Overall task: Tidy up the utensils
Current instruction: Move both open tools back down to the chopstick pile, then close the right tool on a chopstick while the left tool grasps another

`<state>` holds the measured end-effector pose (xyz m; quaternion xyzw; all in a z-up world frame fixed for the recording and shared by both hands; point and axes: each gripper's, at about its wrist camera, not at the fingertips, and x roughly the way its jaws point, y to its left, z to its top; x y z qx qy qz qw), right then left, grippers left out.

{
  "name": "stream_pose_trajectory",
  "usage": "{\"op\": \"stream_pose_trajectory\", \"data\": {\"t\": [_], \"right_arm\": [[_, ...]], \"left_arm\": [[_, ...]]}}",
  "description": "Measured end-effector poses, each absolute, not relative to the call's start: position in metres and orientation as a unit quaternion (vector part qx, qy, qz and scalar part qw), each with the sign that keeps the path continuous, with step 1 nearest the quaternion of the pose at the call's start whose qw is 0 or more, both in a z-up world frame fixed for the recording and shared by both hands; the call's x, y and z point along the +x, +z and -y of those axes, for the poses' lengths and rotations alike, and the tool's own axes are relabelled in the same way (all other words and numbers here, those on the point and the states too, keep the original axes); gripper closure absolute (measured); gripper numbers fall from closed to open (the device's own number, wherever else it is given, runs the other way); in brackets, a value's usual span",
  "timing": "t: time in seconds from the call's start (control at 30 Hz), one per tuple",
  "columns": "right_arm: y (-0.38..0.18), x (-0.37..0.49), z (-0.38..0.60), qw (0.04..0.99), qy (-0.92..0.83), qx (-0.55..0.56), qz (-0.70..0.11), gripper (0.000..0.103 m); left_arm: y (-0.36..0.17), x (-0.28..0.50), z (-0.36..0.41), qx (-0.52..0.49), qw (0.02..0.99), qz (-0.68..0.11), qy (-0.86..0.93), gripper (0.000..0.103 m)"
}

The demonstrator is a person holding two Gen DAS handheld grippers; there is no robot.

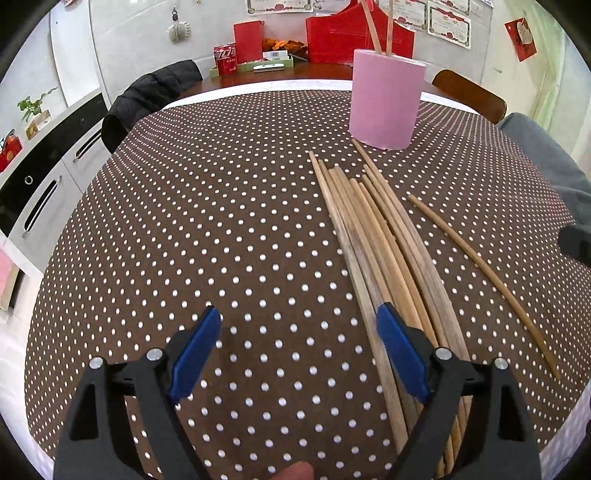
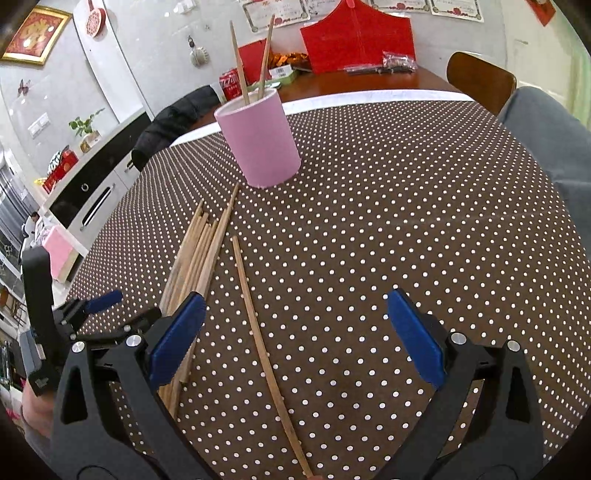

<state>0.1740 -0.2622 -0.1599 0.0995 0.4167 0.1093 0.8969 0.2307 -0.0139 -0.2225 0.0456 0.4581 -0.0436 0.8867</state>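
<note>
A pink cup [image 1: 384, 99] [image 2: 260, 138] stands upright at the far side of the dotted tablecloth, holding two wooden chopsticks [image 1: 376, 27] [image 2: 242, 66]. Several more chopsticks lie in a bundle [image 1: 373, 236] [image 2: 195, 258] on the cloth in front of it. One single chopstick [image 1: 484, 266] [image 2: 258, 332] lies apart to the bundle's right. My left gripper [image 1: 297, 332] is open, empty, its right finger over the bundle's near end. My right gripper [image 2: 295, 314] is open with the single chopstick lying between its fingers on the cloth. The left gripper [image 2: 92, 314] shows at the right wrist view's left edge.
A brown polka-dot tablecloth [image 1: 221, 221] covers the table. Behind it sit a red can [image 1: 226, 59], red boxes [image 1: 347, 35] and a tray [image 1: 266, 64]. A dark jacket [image 1: 147, 99] hangs on a chair at left, a wooden chair [image 1: 472, 92] at right, beside a person's grey sleeve [image 1: 546, 155].
</note>
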Motion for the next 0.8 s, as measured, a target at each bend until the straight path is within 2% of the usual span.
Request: {"op": "stream_pose_trajectory", "data": {"t": [0.43, 0.5, 0.57, 0.63, 0.7, 0.73, 0.77, 0.8], "right_arm": [[-0.185, 0.192, 0.218, 0.872, 0.149, -0.017, -0.466, 0.006], [-0.187, 0.199, 0.209, 0.869, 0.153, -0.036, -0.470, 0.010], [-0.194, 0.208, 0.201, 0.861, 0.155, -0.057, -0.480, 0.025], [-0.195, 0.213, 0.195, 0.863, 0.152, -0.079, -0.476, 0.031], [-0.192, 0.214, 0.190, 0.861, 0.158, -0.082, -0.476, 0.045], [-0.191, 0.216, 0.188, 0.861, 0.159, -0.084, -0.475, 0.062], [-0.190, 0.215, 0.185, 0.860, 0.164, -0.091, -0.474, 0.073], [-0.190, 0.215, 0.182, 0.859, 0.168, -0.095, -0.474, 0.075]], "left_arm": [[-0.219, 0.274, 0.015, 0.084, 0.879, -0.468, -0.031, 0.018], [-0.220, 0.283, 0.014, 0.085, 0.878, -0.470, -0.035, 0.018], [-0.220, 0.292, 0.015, 0.089, 0.877, -0.471, -0.037, 0.018], [-0.220, 0.302, 0.016, 0.089, 0.877, -0.471, -0.040, 0.018], [-0.219, 0.310, 0.016, 0.085, 0.876, -0.473, -0.044, 0.018], [-0.220, 0.313, 0.016, 0.082, 0.875, -0.474, -0.048, 0.018], [-0.219, 0.314, 0.014, 0.080, 0.876, -0.473, -0.054, 0.026], [-0.218, 0.315, 0.014, 0.068, 0.875, -0.474, -0.074, 0.033]]}}
